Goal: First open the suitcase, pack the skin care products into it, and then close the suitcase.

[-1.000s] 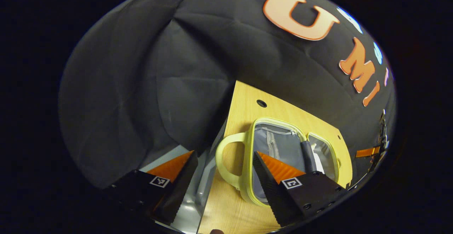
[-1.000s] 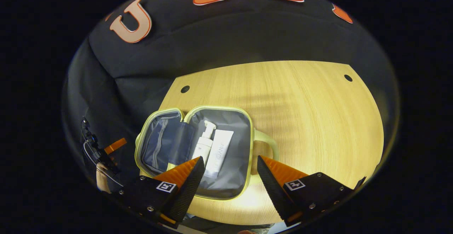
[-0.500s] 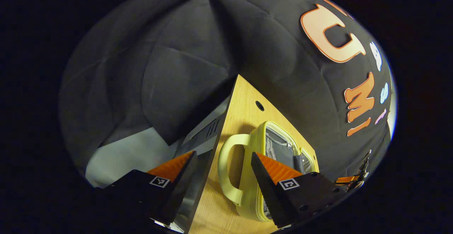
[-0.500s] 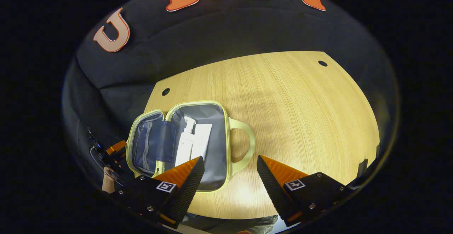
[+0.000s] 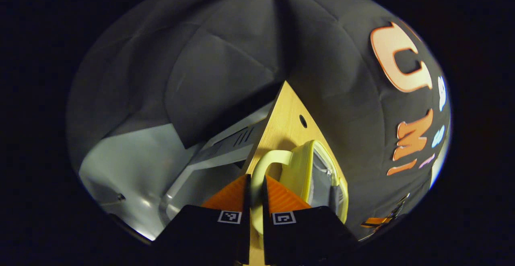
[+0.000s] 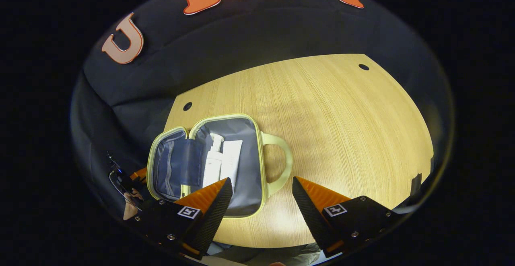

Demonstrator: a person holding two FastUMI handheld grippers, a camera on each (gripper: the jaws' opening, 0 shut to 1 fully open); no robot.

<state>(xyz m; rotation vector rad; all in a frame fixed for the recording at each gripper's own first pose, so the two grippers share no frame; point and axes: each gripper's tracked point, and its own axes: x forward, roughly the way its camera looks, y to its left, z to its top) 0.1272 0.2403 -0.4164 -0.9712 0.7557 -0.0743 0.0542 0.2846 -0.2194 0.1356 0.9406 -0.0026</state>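
Note:
A pale yellow suitcase [image 6: 260, 165] lies open on the wooden table [image 6: 342, 117], showing its grey lining. A white pump bottle [image 6: 213, 163] and a white tube [image 6: 231, 159] lie side by side in its right half, whose handle [image 6: 285, 165] points right. In the left gripper view, my left gripper [image 5: 255, 185] is shut on the other half's handle [image 5: 265, 161], and the suitcase rim [image 5: 301, 169] appears edge-on. Far off at the case's left side, the right gripper view shows that left gripper [image 6: 134, 176] and its hand [image 6: 130, 209]. My right gripper [image 6: 261, 193] hangs open over the case's near edge, holding nothing.
The table has a round hole near its back left corner [image 6: 187, 106] and another at the back right [image 6: 363, 67]. Its left edge [image 5: 261, 137] drops to a grey metal frame [image 5: 225, 149] and a pale floor [image 5: 132, 157]. Bare wood stretches right of the case.
My left gripper has swung in onto the case's handle and shut on it; it stood open before. The right gripper has drawn back slightly and stays open.

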